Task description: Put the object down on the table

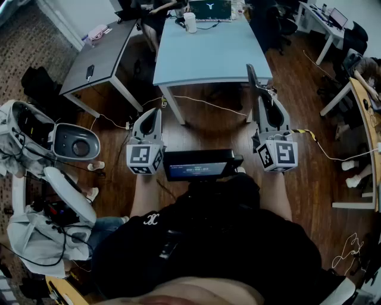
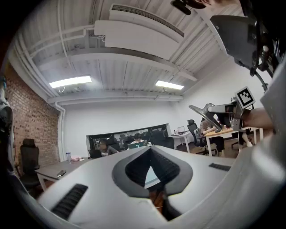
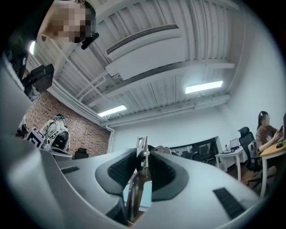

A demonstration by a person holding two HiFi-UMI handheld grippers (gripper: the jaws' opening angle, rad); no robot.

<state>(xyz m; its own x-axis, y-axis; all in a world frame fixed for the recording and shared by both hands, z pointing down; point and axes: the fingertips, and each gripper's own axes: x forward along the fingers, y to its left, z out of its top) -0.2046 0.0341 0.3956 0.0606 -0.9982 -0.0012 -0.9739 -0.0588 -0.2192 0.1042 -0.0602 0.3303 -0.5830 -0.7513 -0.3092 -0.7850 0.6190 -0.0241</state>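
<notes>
A slim metal tool with a small spring (image 3: 142, 154) stands between the jaws of my right gripper (image 3: 143, 157), which is shut on it. In the head view the tool (image 1: 252, 78) pokes forward out of the right gripper (image 1: 266, 100), over the wooden floor just short of the light blue table (image 1: 208, 56). My left gripper (image 1: 155, 113) hangs level with it, to the left of the table's near leg. In the left gripper view its jaws (image 2: 151, 150) meet at the tips with nothing between them.
A white cup (image 1: 190, 22) and a laptop (image 1: 209, 9) sit at the blue table's far end. A grey table (image 1: 101, 50) with a phone (image 1: 90, 72) stands to the left. White equipment (image 1: 74, 143) is at my left, cables (image 1: 202, 102) cross the floor, and a wooden desk (image 1: 364, 110) is on the right.
</notes>
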